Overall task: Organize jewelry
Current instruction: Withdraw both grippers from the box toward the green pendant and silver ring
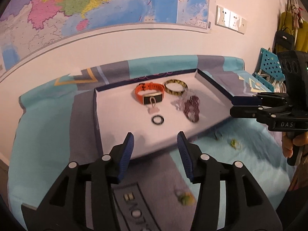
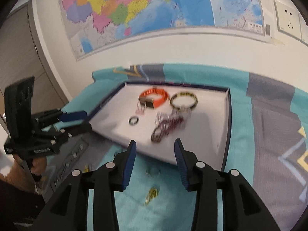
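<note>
A shallow white tray point(image 1: 115, 119) point(image 2: 207, 127) with a dark blue rim lies on the cloth. In it lie an orange watch band point(image 1: 149, 93) point(image 2: 154, 98), a yellow-black bangle point(image 1: 176, 86) point(image 2: 183, 100), a dark red bead string point(image 1: 191, 107) point(image 2: 165, 129) and a small black ring point(image 1: 157, 119) point(image 2: 133, 120). Loose small pieces lie outside on the cloth: a green-gold one point(image 1: 235, 144), another point(image 1: 185, 198), and gold ones point(image 2: 152, 192). My left gripper point(image 1: 155, 144) point(image 2: 77, 121) is open and empty at the tray's near edge. My right gripper point(image 2: 155, 152) point(image 1: 234, 105) is open and empty over the tray's corner.
A turquoise and grey patterned cloth point(image 1: 48, 127) point(image 2: 273, 134) covers the table against a white wall with a map point(image 1: 96, 3). A blue perforated basket point(image 1: 269, 67) and hanging bags point(image 1: 284, 38) stand at the right. A grey door point(image 2: 21, 57) is at the left.
</note>
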